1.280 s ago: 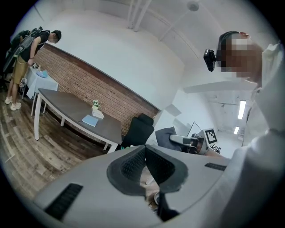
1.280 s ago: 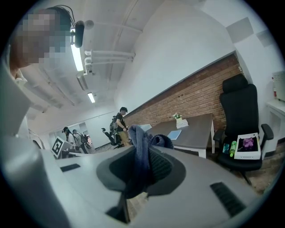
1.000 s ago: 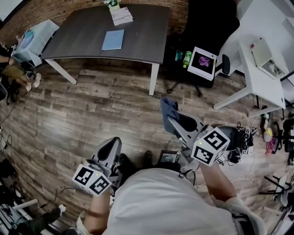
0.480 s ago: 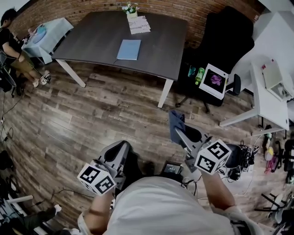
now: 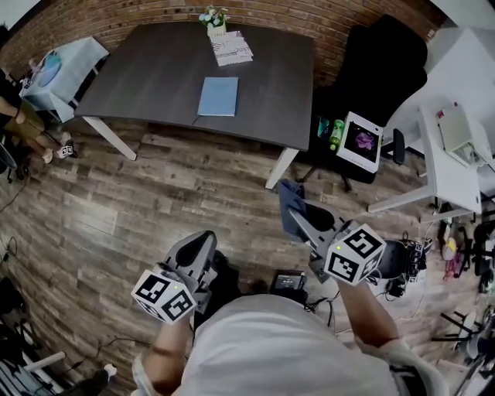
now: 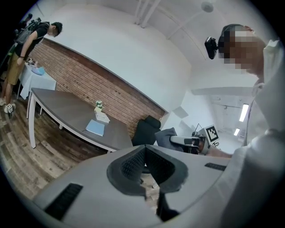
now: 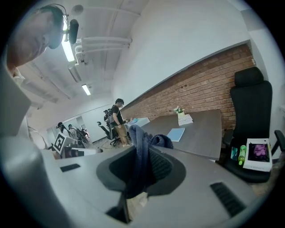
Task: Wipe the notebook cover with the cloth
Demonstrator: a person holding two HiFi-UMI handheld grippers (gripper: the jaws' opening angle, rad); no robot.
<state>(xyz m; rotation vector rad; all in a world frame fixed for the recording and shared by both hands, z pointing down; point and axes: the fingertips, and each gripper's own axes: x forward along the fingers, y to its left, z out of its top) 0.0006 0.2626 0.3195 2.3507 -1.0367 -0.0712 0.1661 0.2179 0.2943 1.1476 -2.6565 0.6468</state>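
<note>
Head view, floor: a wood-plank floor (image 5: 139, 201) lies beneath both grippers and runs ahead to the furniture.
Left gripper (image 5: 201, 244): jaws pressed together with nothing between them, as the left gripper view shows. It is held low and close to the body, pointing forward.
Right gripper (image 5: 292, 207): clamped on the cloth, held above the floor and further forward than the left, pointing toward the table.
Cloth: the dark blue cloth (image 7: 141, 151) is pinched between the right gripper's jaws and bunches up above their tips.
Arms: both forearms reach forward from the person's sides.
Table: a dark grey table (image 5: 147, 69) on white legs stands well ahead of both grippers, against a brick wall (image 5: 309, 15).
Notebook: the light-blue notebook (image 5: 218, 96) lies flat on the table, well apart from both grippers and ahead of the left one. A stack of papers (image 5: 232, 48) lies beyond it.
Room: a black office chair (image 5: 379, 62) stands ahead and right of the right gripper, and a white desk (image 5: 452, 155) is off to its right.
</note>
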